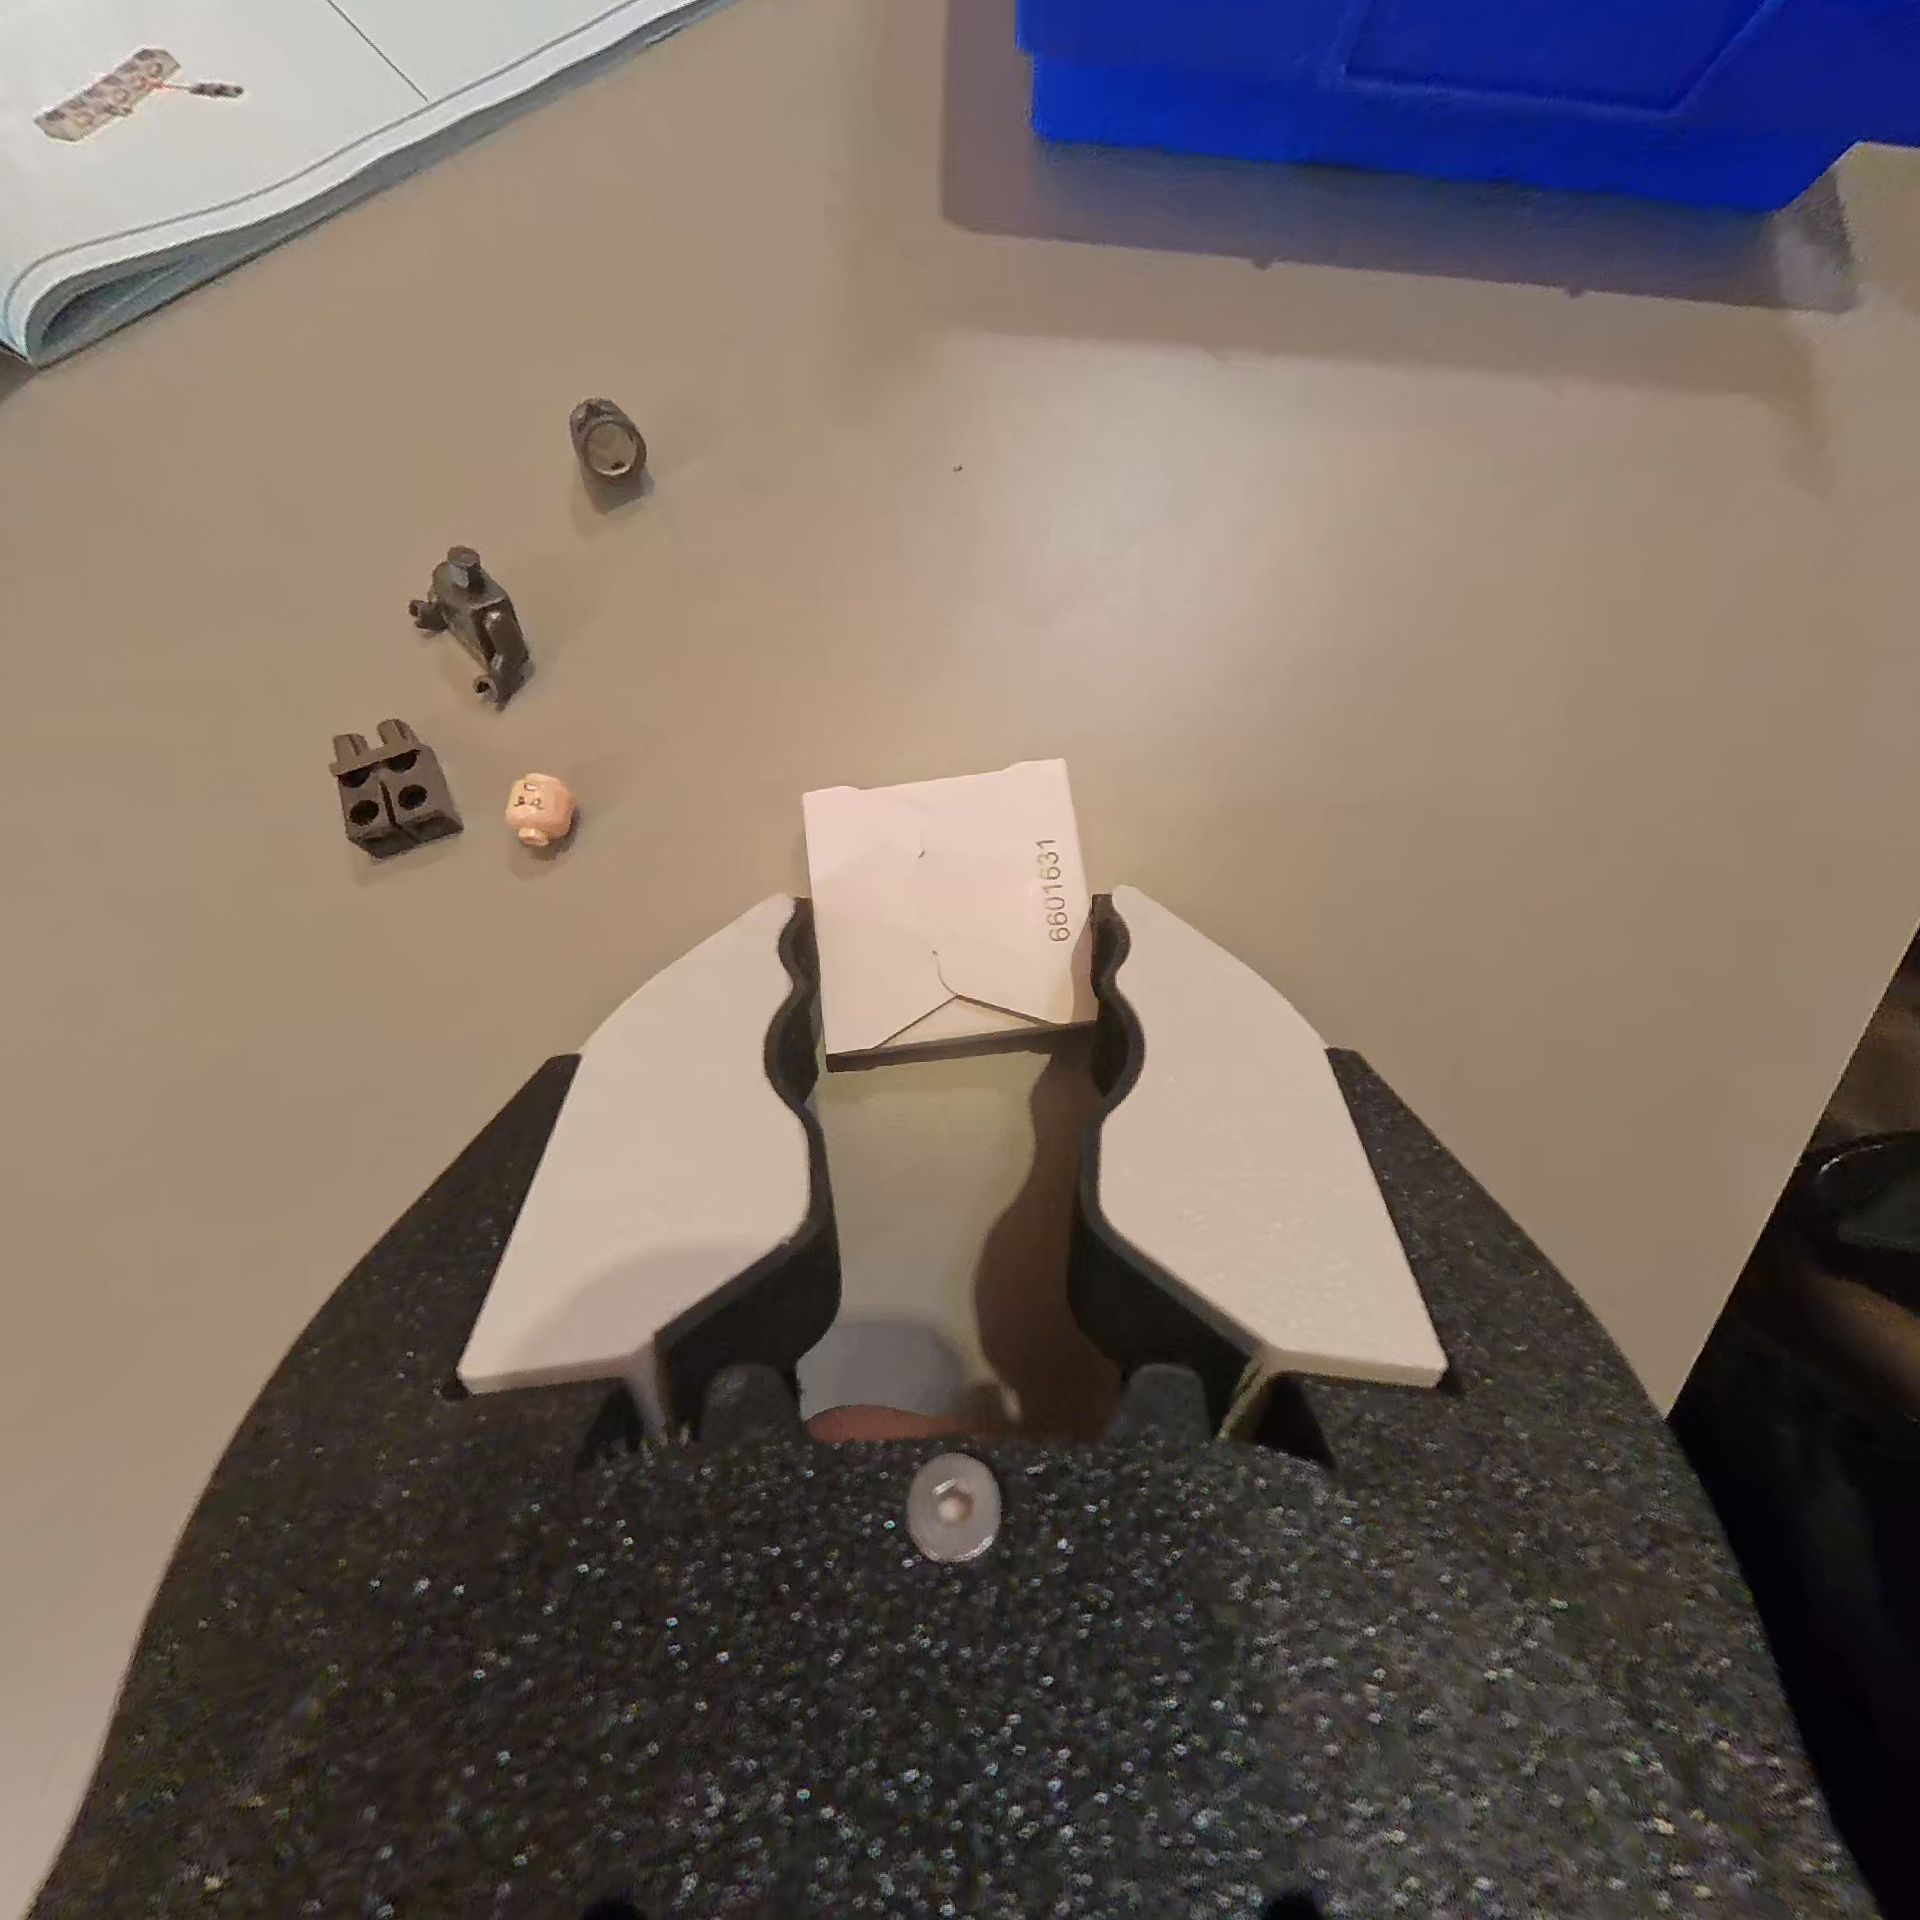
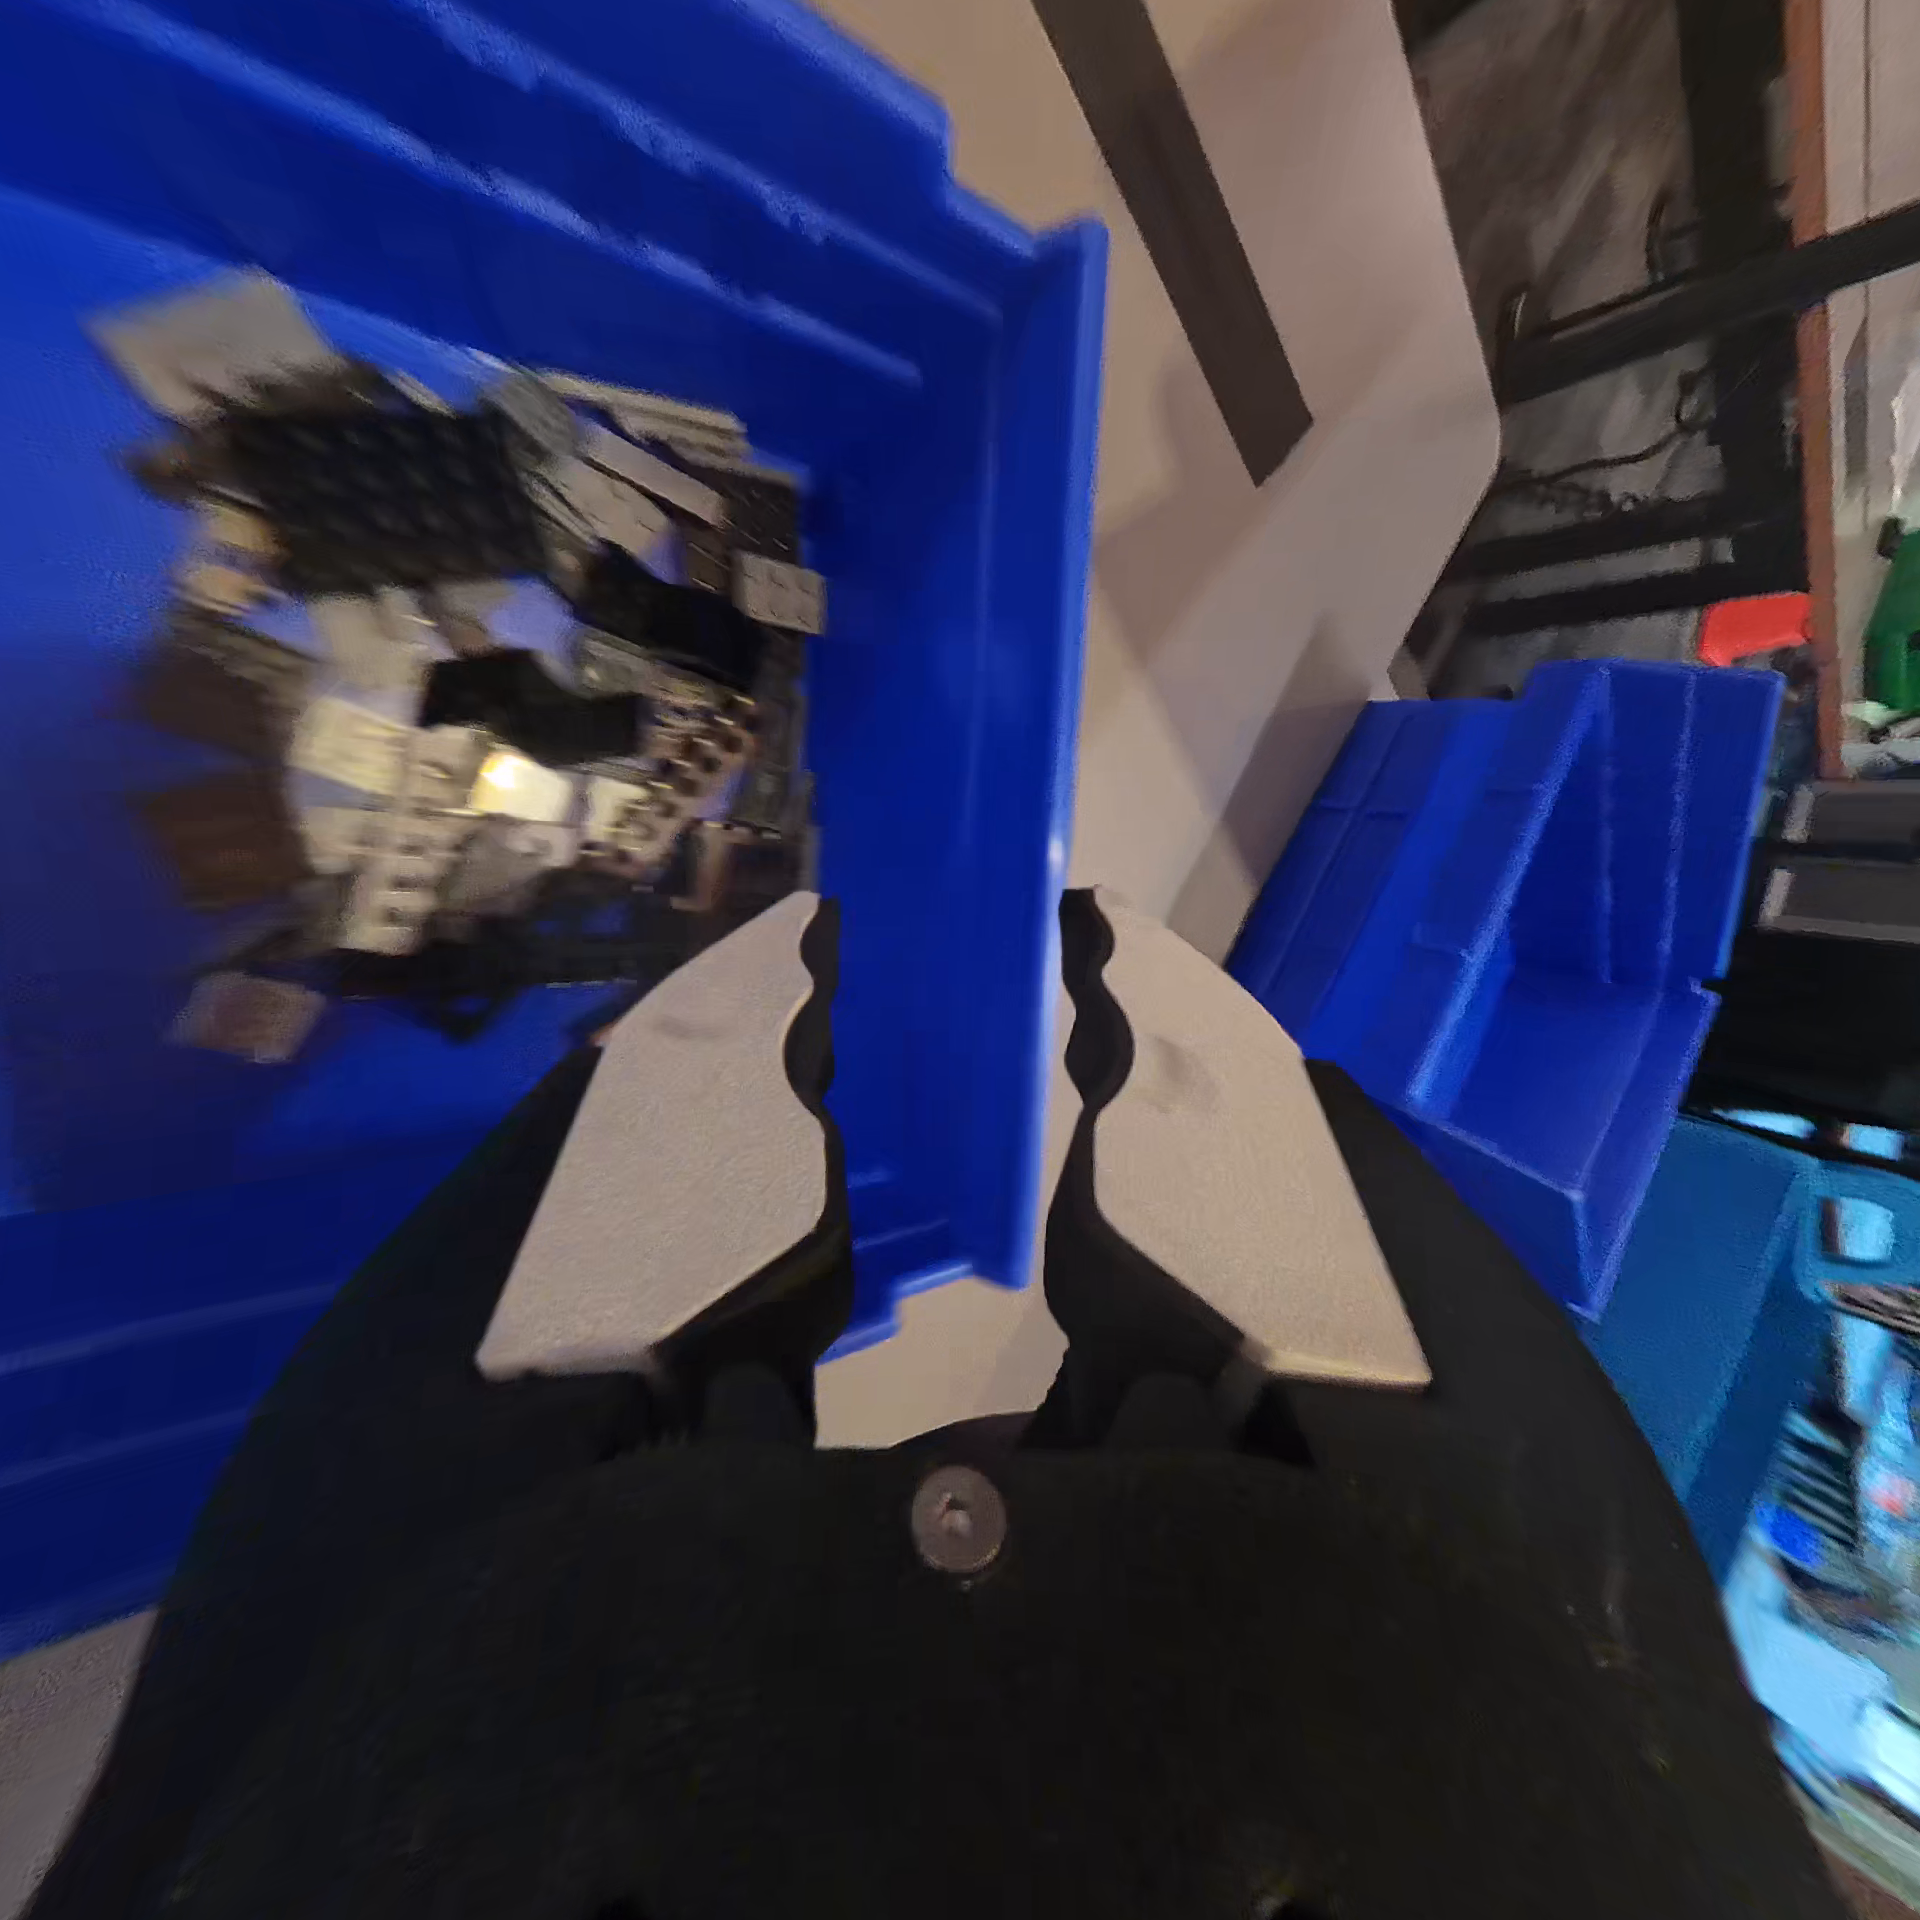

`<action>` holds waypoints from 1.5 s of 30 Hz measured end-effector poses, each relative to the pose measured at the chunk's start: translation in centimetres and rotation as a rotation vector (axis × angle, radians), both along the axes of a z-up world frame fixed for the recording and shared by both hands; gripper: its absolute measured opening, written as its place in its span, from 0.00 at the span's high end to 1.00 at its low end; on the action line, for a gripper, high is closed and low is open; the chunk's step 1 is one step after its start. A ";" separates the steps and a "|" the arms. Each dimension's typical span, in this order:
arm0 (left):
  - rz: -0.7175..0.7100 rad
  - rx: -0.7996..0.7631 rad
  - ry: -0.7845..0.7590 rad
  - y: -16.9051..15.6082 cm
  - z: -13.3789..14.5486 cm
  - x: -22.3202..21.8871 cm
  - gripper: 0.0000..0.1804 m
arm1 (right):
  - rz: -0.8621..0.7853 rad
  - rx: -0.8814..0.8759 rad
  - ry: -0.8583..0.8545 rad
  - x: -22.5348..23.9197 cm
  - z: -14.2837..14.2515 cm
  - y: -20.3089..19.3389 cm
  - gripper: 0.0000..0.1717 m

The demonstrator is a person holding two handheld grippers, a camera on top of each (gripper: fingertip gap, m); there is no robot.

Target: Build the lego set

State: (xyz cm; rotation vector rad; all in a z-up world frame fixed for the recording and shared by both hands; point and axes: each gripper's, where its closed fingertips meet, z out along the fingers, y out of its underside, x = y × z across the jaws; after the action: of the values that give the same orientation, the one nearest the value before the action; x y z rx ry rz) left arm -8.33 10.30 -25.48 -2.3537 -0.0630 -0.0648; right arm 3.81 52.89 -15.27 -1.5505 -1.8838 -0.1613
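My left gripper (image 1: pixel 951 914) is shut on a small white cardboard box (image 1: pixel 940 899); both dark pads press on its sides, just above the tan table (image 1: pixel 1351 644). Left of it lie dark toy-figure legs (image 1: pixel 393 792), a tan toy-figure head (image 1: pixel 538 806), a dark torso piece (image 1: pixel 476 623) and a dark ring-shaped piece (image 1: pixel 609 447). My right gripper (image 2: pixel 948 914) is open. The side wall (image 2: pixel 956 727) of a blue bin shows between its fingers, blurred, with a thin gap at the right pad (image 2: pixel 1081 966). The bin holds a blurred heap of grey and black bricks (image 2: pixel 468 675).
An open instruction booklet (image 1: pixel 208 156) lies at the far left of the table. A blue bin (image 1: pixel 1455 94) stands at the back right, and the table's edge runs down the right side. In the right wrist view a second blue bin (image 2: pixel 1527 935) stands to the right, with dark shelving behind. Left tips to right tips: about 45 cm.
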 end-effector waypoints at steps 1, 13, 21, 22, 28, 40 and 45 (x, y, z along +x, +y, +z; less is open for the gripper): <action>-0.002 0.000 -0.001 0.1 0.0 0.0 0.72 | 0.025 -0.039 0.033 0.1 0.4 -1.9 0.74; 0.021 0.002 0.016 0.9 0.0 0.1 0.72 | 0.353 -0.318 0.106 4.5 -1.0 -21.7 0.73; 0.023 -0.001 -0.002 1.4 0.0 0.3 0.72 | 0.298 -0.287 0.120 5.4 -2.6 -22.1 0.75; 0.022 -0.003 -0.003 1.5 0.0 0.4 0.72 | 0.284 -0.285 0.125 5.5 -2.7 -21.8 0.75; 0.012 -0.001 -0.003 2.6 0.0 1.3 0.72 | 0.194 -0.198 0.068 7.4 -3.2 -18.3 0.72; 0.005 0.057 -0.040 4.3 0.8 1.4 0.72 | 0.477 -0.368 0.232 3.3 -0.2 -27.2 0.76; 0.064 0.163 -0.067 4.8 2.4 0.1 0.72 | 0.518 -0.547 0.316 -2.7 -2.4 -33.9 0.81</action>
State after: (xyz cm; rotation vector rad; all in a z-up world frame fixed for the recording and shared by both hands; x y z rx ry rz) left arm -8.28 15.13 -23.12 -2.1852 -0.1598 -0.1136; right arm 1.13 18.96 -17.69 -1.2448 -2.0865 0.8390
